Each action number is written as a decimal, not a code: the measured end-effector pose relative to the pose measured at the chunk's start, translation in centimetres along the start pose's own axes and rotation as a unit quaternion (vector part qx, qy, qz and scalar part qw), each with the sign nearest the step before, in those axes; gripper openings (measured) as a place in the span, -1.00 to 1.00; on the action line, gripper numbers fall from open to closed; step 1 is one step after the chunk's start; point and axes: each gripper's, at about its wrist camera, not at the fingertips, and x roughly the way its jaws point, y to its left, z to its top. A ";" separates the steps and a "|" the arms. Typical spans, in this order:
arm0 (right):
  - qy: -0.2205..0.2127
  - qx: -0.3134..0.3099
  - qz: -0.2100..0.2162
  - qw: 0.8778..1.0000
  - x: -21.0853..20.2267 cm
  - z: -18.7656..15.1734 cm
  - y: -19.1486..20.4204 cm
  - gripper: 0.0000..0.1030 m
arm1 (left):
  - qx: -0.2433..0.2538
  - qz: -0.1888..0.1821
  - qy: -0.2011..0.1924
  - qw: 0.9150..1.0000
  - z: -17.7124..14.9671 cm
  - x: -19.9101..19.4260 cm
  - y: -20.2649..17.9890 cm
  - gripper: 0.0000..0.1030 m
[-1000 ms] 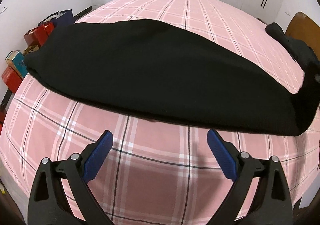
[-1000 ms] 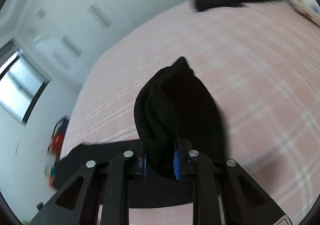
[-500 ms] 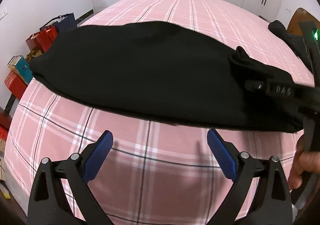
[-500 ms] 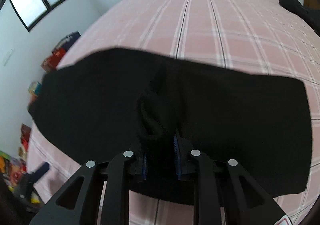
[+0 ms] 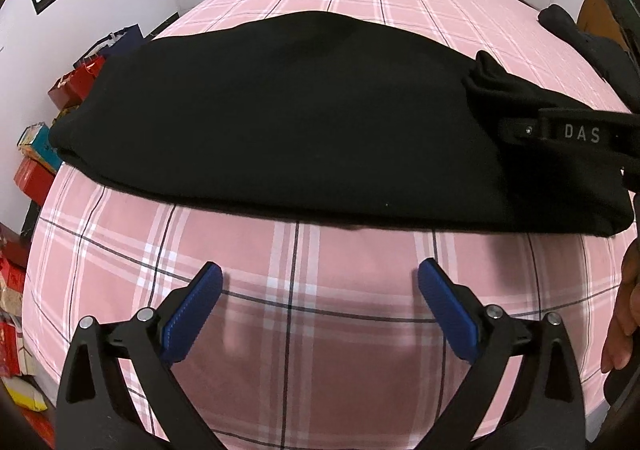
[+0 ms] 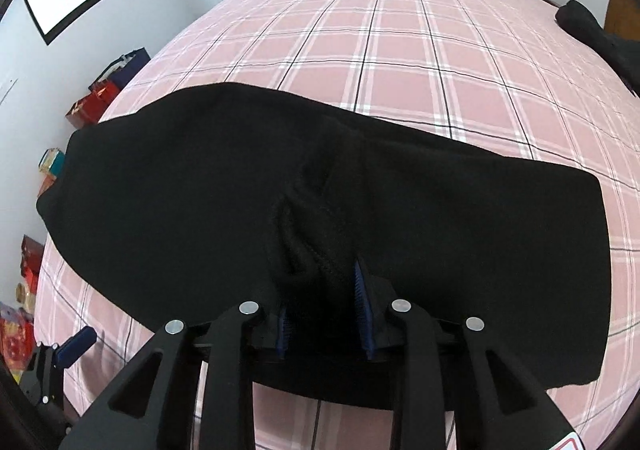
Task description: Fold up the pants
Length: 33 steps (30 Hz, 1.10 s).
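1. The black pants lie folded into a long band across the pink plaid bed, running from the left side toward the right edge in the left wrist view.
2. The left gripper hangs over bare bedspread in front of the pants' near edge. Its blue-padded fingers stand wide apart with nothing between them, clear of the fabric.
3. The right gripper sits low over the pants, near the middle of the band in its own view. A bunched ridge of fabric rises between its two fingers.
4. The right gripper's jaws are narrow and have just been opening, with the bunch of cloth between them. The right blue pad shows beside the fabric; the left pad is mostly hidden by it, so I cannot tell whether the pads press on the cloth.
5. In the left wrist view the right gripper comes in from the right, its body lettered "DAS", with its tip at a gathered fold of the pants.
6. A hand shows at the right edge of that view.
7. Another dark garment lies at the far right of the bed, well apart from the pants.
8. Red boxes and bags stand on the floor left of the bed.
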 end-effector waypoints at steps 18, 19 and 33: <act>-0.038 0.065 0.019 0.997 -6.9 -4.6 -4.4 0.26 | -0.023 0.003 0.017 1.000 0.1 0.3 1.1 0.87; -0.036 0.071 0.006 0.997 -7.2 -5.0 -4.9 0.26 | -0.026 0.003 0.019 0.999 0.0 0.1 1.2 0.87; 0.012 -0.074 -0.018 0.997 -0.9 -2.4 1.4 0.39 | 0.002 0.073 -0.035 0.997 -0.1 -5.6 2.9 0.89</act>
